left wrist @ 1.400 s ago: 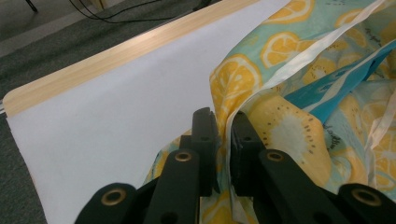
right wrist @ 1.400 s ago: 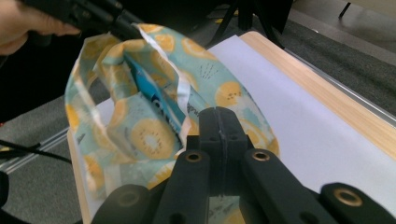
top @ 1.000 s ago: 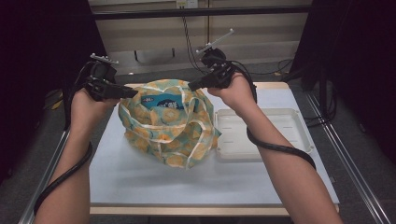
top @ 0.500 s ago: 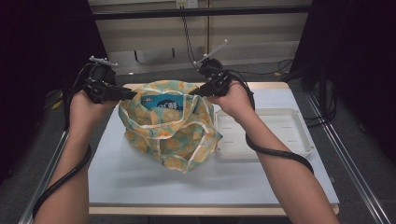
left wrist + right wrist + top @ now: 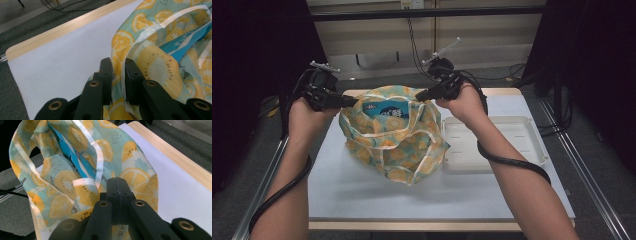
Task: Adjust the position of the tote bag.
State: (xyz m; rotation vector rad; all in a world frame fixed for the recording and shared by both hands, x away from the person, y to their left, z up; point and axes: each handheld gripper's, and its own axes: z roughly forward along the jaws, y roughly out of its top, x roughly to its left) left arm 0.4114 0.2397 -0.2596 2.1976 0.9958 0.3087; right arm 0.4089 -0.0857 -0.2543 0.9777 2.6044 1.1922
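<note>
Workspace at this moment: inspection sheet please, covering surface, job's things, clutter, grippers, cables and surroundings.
Surface: white table top with a wooden edge, bare in front.
Job's things: fruit-print fabric bag, mouth held apart between both grippers; blue packet inside it.
Clutter: empty white tray to the right of the bag, nothing else seen.
Grippers: left gripper at the bag's left rim, jaws just been closing, fabric edge between them, a small gap remaining; right gripper shut on the bag's right rim.
Cables: a black cable trails under the right forearm, another along the left.
Surroundings: grey floor, dark curtains at both sides, loose wires behind the table.
</note>
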